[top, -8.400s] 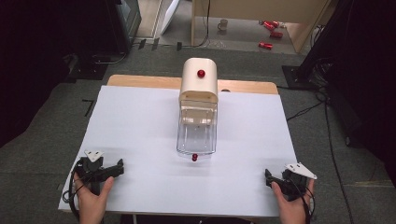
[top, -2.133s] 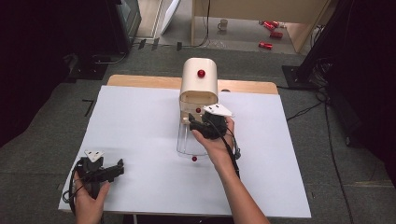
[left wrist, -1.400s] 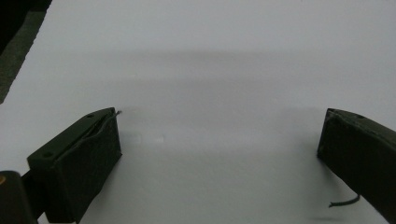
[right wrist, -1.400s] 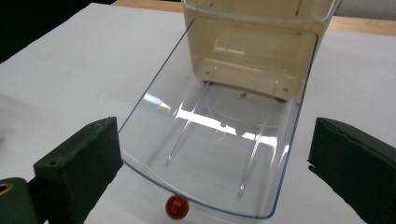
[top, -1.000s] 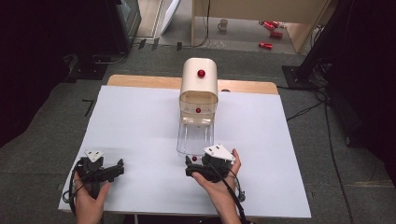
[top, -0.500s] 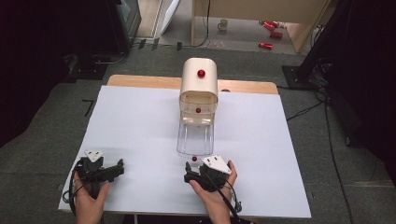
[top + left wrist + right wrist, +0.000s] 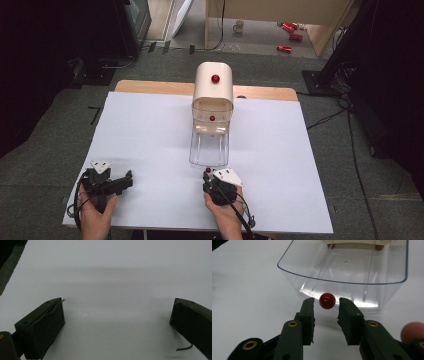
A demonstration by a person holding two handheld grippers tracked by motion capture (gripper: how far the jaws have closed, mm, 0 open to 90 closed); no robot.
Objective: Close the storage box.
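A cream cabinet (image 7: 213,90) stands at the middle back of the white table (image 7: 145,130). Its clear plastic drawer (image 7: 209,150) (image 7: 342,267) is pulled out toward me and looks empty. A small red ball knob (image 7: 208,170) (image 7: 327,300) sticks out from the drawer's front. My right gripper (image 7: 208,174) (image 7: 326,303) is at that knob, one jaw on each side, a narrow gap left on both. My left gripper (image 7: 127,178) (image 7: 117,312) rests open on the table at the near left, with bare white surface between its jaws.
The cabinet carries a red knob (image 7: 215,78) on top and another (image 7: 212,118) on a shut drawer above the open one. A wooden table edge (image 7: 150,88) runs along the back. Cables, cans and a mug lie on the floor beyond.
My right gripper has come back from the cabinet's front toward the near edge and now brackets the open drawer's red knob. The left gripper has stayed put.
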